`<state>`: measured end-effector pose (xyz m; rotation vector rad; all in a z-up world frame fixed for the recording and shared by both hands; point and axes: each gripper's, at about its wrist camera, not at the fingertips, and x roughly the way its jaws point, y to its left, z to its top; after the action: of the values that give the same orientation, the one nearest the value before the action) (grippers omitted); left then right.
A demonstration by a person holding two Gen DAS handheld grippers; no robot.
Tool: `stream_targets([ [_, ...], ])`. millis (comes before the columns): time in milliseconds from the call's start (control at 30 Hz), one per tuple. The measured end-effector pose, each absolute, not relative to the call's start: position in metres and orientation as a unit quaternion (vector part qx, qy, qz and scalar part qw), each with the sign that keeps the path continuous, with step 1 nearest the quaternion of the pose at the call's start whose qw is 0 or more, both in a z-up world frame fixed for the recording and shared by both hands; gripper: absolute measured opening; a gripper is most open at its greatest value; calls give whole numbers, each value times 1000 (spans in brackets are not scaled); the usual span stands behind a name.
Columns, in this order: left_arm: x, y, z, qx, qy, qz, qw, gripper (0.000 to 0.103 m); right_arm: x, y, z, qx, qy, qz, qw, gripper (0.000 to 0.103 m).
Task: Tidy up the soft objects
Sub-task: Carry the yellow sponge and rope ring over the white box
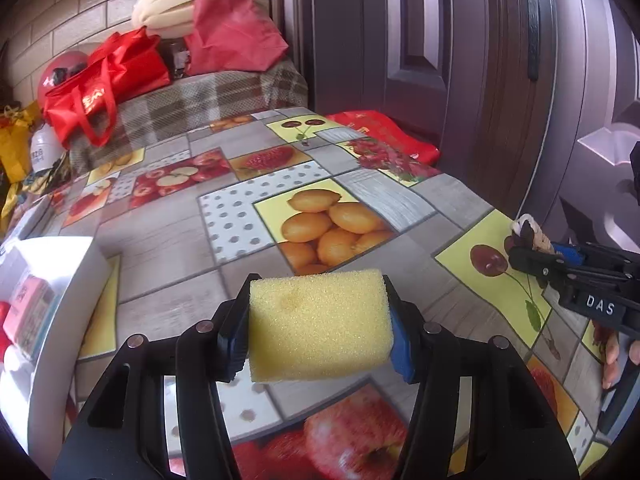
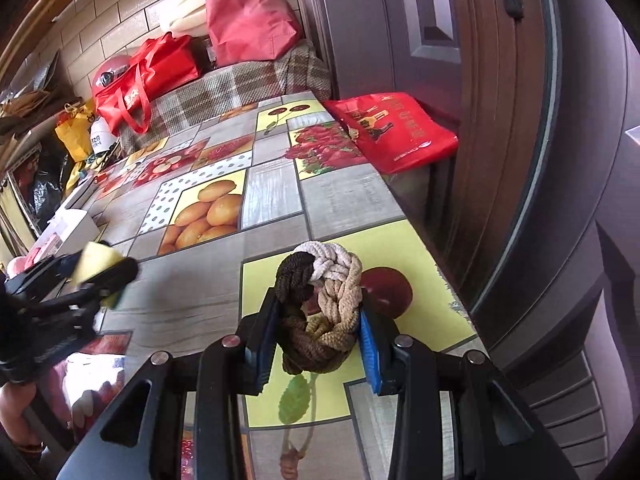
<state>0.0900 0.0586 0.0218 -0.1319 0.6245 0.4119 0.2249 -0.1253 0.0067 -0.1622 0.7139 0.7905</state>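
- I have the yellow sponge [image 1: 320,326] pinched across its short sides in my left claw [image 1: 318,330], jaws closed onto the foam and lifted clear above the fruit-print desk [image 1: 224,256].
- My right claw [image 2: 318,334] is clamped on a knotted rope ball [image 2: 320,308] of brown, tan and white cord, also off the desk, near its right-hand edge.
- Judgement: both soft items are picked up and in carry; the drop-off is not yet made.
- The likeliest target is the white box [image 1: 86,268], low and to the left of my left claw; something pink and something red already sit inside, though I cannot tell what they are.
- Next, I would swing the sponge leftward over that box's rim, then part the jaws; foam springs back, so a low release suits it.
- Ahead of both claws, red bags [image 1: 108,80] rest on a plaid-covered surface; their contents are hidden.
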Motion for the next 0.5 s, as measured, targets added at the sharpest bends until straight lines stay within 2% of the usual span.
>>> stream_targets([
  [200, 59, 73, 22, -91, 290, 213, 929, 56, 213, -119, 11, -109, 311, 358, 874, 36],
  [333, 39, 74, 23, -88, 276, 219, 932, 56, 208, -114, 8, -44, 340, 399, 850, 36],
  [500, 13, 71, 27, -75, 254, 223, 938, 56, 169, -96, 16, -32, 300, 424, 854, 36],
])
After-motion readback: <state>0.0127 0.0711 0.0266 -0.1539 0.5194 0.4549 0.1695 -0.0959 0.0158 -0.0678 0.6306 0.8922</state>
